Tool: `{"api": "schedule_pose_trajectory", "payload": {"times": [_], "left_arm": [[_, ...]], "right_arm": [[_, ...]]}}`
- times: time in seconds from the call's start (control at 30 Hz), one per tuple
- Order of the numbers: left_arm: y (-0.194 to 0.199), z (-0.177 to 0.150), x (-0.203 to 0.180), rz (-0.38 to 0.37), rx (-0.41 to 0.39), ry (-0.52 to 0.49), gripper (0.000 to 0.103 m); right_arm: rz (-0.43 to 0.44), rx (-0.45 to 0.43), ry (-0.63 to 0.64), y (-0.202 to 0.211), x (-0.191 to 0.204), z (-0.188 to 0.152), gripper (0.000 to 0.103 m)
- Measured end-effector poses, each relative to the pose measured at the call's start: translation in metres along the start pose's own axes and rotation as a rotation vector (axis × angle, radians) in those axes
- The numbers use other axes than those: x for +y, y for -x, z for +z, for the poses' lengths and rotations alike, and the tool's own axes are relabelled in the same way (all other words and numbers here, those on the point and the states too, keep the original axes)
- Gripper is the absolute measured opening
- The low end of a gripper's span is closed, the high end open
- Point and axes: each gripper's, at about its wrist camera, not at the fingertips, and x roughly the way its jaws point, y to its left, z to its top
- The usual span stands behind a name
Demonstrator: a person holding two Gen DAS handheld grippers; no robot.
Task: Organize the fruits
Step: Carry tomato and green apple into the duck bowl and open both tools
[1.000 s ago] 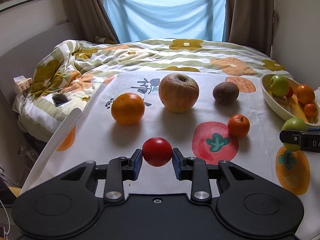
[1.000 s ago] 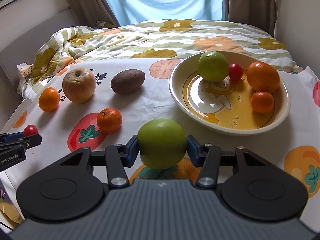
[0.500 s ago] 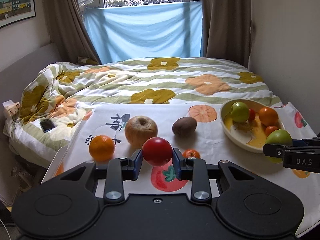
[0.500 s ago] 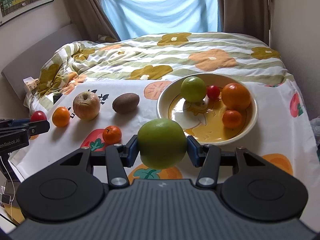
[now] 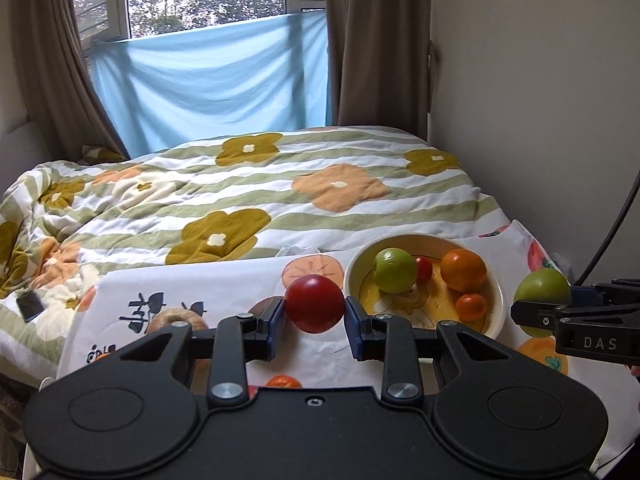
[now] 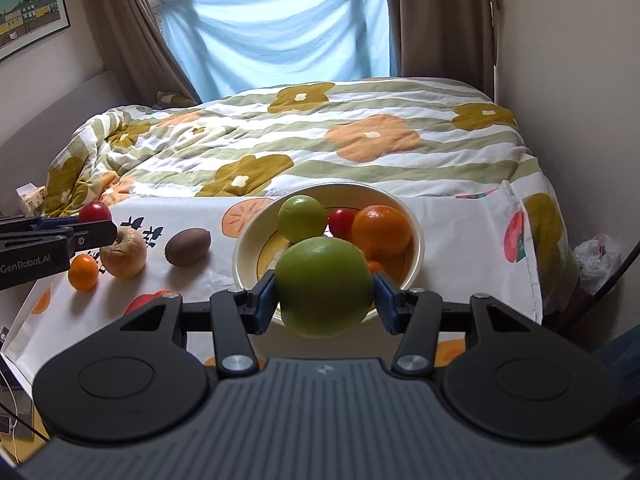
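Right wrist view: task roughly halfway, by my read. Bowl (image 6: 416, 236) already holds four fruits: one green apple (image 6: 301, 218), one small red fruit (image 6: 341, 222), one orange (image 6: 382, 232), one mandarin (image 5: 471, 306). Right gripper (image 6: 325, 294) jaws clamped on second green apple (image 6: 324, 286), held just in front of bowl; left gripper (image 5: 315, 312) jaws clamped on red tomato (image 5: 315, 303), held above table. Left on tablecloth (image 6: 200, 272): one kiwi (image 6: 188, 246), one brownish apple (image 6: 123, 258), two oranges/mandarins (image 6: 83, 272) partly hidden.
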Motion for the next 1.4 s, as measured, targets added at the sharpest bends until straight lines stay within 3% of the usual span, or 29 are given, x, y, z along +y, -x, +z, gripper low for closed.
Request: {"api": "schedule_pose_trajectory", "payload": {"times": [0.23,0.67,0.93,1.0,1.07,1.1,1.4], "left_arm": [[-0.041,0.016,-0.013,-0.071,0.041,-0.075,0.036],[-0.131,0.018,-0.033,-0.185,0.197,-0.192,0.036],[-0.156,0.015,-0.045,-0.245,0.261,-0.241,0.037],[-0.156,0.016,-0.045,-0.26,0.266,-0.237,0.046],[-0.152,0.018,-0.042,-0.267,0.254,-0.222,0.082],[-0.149,0.019,-0.04,-0.262,0.236,-0.214,0.089],[-0.127,0.021,-0.004,-0.208,0.199,-0.116,0.094]], "right_arm": [[-0.046,0.017,-0.053,-0.011,-0.011,0.004,0.065],[-0.126,0.071,-0.147,-0.044,-0.023,0.005,0.065],[-0.165,0.091,-0.196,-0.054,-0.032,0.004,0.065],[-0.173,0.089,-0.206,-0.054,-0.034,0.005,0.066],[-0.178,0.083,-0.213,-0.052,-0.036,0.006,0.066],[-0.181,0.079,-0.218,-0.051,-0.037,0.006,0.066],[-0.168,0.079,-0.178,-0.055,-0.033,0.007,0.065]]}}
